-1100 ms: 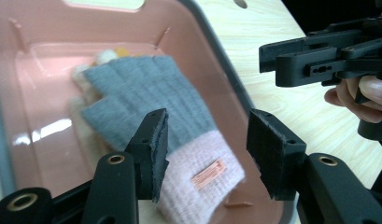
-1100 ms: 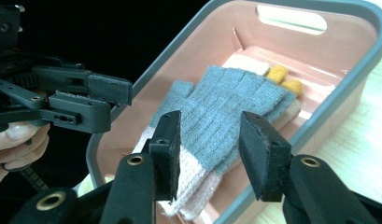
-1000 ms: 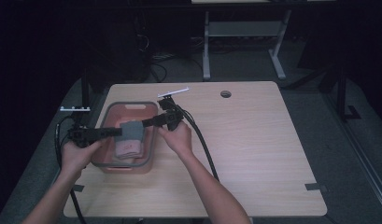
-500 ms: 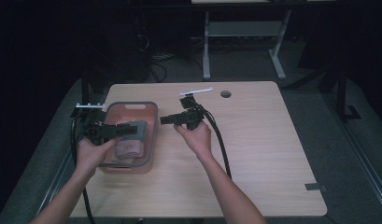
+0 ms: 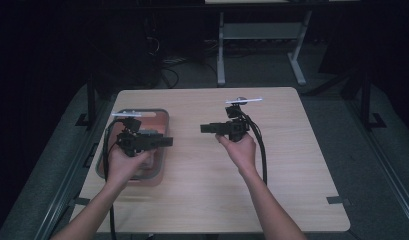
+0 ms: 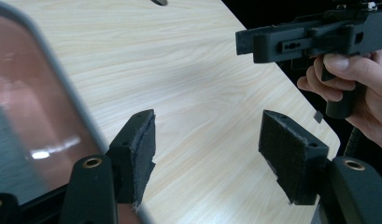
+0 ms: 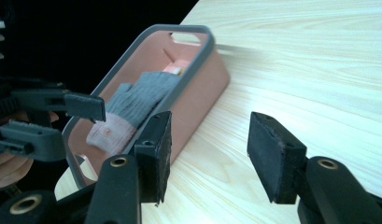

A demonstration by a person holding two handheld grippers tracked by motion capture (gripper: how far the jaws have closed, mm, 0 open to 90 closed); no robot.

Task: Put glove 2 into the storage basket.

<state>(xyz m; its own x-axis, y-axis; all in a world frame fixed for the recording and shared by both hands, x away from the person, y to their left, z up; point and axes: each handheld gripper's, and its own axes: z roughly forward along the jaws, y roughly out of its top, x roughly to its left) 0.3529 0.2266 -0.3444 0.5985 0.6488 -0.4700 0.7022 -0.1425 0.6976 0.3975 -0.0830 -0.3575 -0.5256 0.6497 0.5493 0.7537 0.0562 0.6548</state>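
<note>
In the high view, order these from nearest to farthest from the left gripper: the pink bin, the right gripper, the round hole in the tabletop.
1. pink bin: directly under the left gripper.
2. right gripper: to its right, over bare table.
3. round hole: far side, beyond the right gripper.

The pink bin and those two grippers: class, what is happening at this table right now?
A person holds a gripper in each hand above a wooden table. A grey glove with a pink cuff lies in the bin at the table's left. The left gripper hangs over the bin's near edge; the right gripper is over bare table, pointing towards the bin. Both have just been opening, with nothing between the fingers, and the hands have drawn apart since a second ago.
</note>
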